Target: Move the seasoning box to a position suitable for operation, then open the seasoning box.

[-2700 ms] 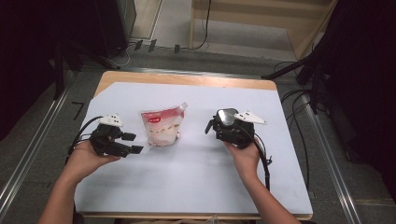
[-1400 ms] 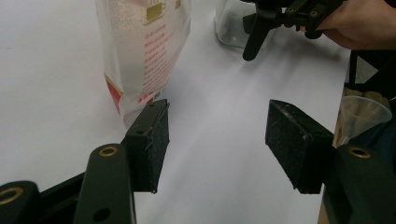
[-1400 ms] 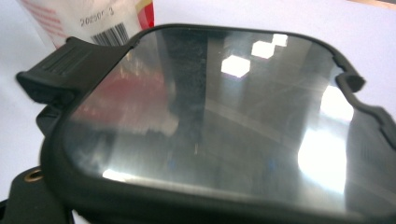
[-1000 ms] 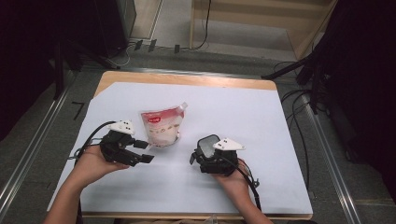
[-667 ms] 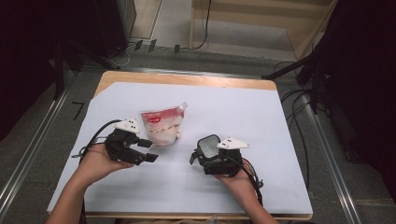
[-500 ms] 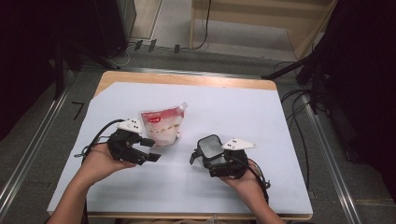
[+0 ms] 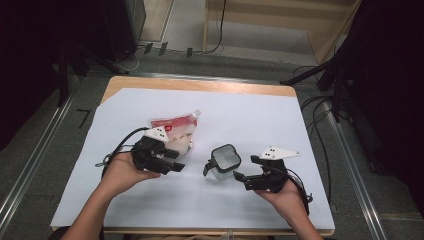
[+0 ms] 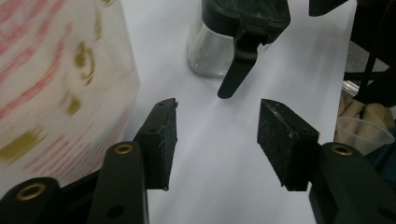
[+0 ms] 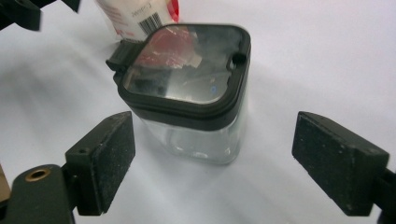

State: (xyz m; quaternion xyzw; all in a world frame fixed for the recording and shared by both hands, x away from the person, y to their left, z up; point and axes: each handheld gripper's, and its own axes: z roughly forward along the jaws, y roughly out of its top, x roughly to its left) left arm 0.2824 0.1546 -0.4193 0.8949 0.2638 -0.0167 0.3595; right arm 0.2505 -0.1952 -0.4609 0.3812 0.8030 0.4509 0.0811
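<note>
Clear square jar [image 7: 226, 161] with a black lid and black side latch stands on the white sheet [image 7: 260, 120] covering the light wood table [image 7: 200, 85]. Behind the jar: white pouch [image 7: 175, 134], red band on top, red and gold print, barcode. Both grippers [image 7: 172, 163] [image 7: 240, 181] are black, each with a pale grey triangular plate.

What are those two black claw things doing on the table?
A person holds a gripper in each hand. The right gripper has let go of a small clear jar with a black lid; its fingers are open and just began closing. The left gripper, fingers apart, sits beside a red-and-white pouch, closing a bit.
</note>
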